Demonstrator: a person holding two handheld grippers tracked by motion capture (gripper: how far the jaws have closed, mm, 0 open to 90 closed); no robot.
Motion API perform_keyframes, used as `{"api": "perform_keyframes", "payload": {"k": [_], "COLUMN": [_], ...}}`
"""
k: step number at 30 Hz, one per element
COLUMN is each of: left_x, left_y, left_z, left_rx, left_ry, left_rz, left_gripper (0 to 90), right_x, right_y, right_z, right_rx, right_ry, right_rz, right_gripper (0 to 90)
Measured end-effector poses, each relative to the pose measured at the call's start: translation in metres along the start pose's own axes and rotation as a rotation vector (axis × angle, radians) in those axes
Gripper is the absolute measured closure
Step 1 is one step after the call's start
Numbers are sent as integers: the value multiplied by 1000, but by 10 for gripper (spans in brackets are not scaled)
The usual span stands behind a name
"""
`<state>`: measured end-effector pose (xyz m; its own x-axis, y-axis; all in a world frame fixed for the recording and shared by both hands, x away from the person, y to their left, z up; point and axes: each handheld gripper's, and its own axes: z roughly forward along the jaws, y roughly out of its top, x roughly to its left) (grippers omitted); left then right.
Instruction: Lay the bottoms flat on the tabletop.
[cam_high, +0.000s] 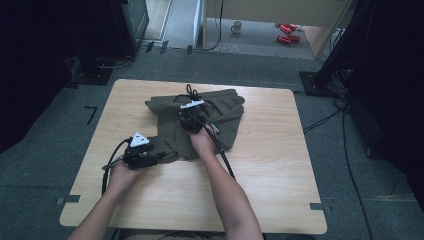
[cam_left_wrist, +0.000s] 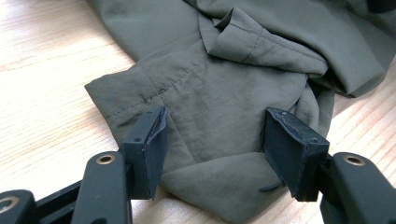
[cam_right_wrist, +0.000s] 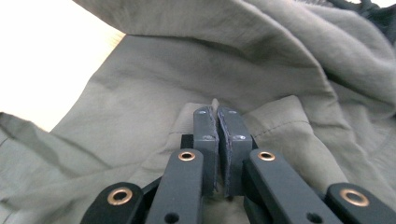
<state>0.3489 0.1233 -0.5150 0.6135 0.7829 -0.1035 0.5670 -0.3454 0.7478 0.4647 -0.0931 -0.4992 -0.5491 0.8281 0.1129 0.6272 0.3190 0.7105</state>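
Observation:
Crumpled olive-green shorts (cam_high: 220, 112) lie on the far middle of the wooden table (cam_high: 280, 165), with a black drawstring (cam_high: 191, 91) at their far edge. My left gripper (cam_high: 161, 156) lies low at the near-left hem. In the left gripper view it (cam_left_wrist: 217, 126) stands open, its pads on either side of a hem corner of the shorts (cam_left_wrist: 224, 93) without pressing it. My right gripper (cam_high: 189, 116) is over the middle of the garment. In the right gripper view it (cam_right_wrist: 217, 112) is shut, a thin fold of the shorts (cam_right_wrist: 187, 70) pinched at its tips.
Bare wood surrounds the shorts on the near and right sides of the table. On the floor beyond are red cans (cam_high: 287, 32), a mug (cam_high: 236, 26) and black stands with cables (cam_high: 345, 125) to the right.

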Motion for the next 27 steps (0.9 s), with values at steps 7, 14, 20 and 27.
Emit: {"api": "perform_keyframes", "payload": {"k": [7,14,20,27], "left_x": [0,0,-1,5], "left_y": [0,-1,1,8], "left_z": [0,0,1,-1], "left_rx": [-4,-9,1,28], "left_ry": [1,7,16,9], "left_rz": [3,8,3,-9], "left_gripper": [405,405,406,409], "right_x": [4,14,18,21], "right_y": [2,-11,-32,-48], "right_z": [-31,-67,-97,-124], "right_rx": [-65,-110,-150,-190], "right_ry": [39,36,63,63], "right_rz": [0,-62,-61,-80], "right_gripper": [873,872,871,867]}}
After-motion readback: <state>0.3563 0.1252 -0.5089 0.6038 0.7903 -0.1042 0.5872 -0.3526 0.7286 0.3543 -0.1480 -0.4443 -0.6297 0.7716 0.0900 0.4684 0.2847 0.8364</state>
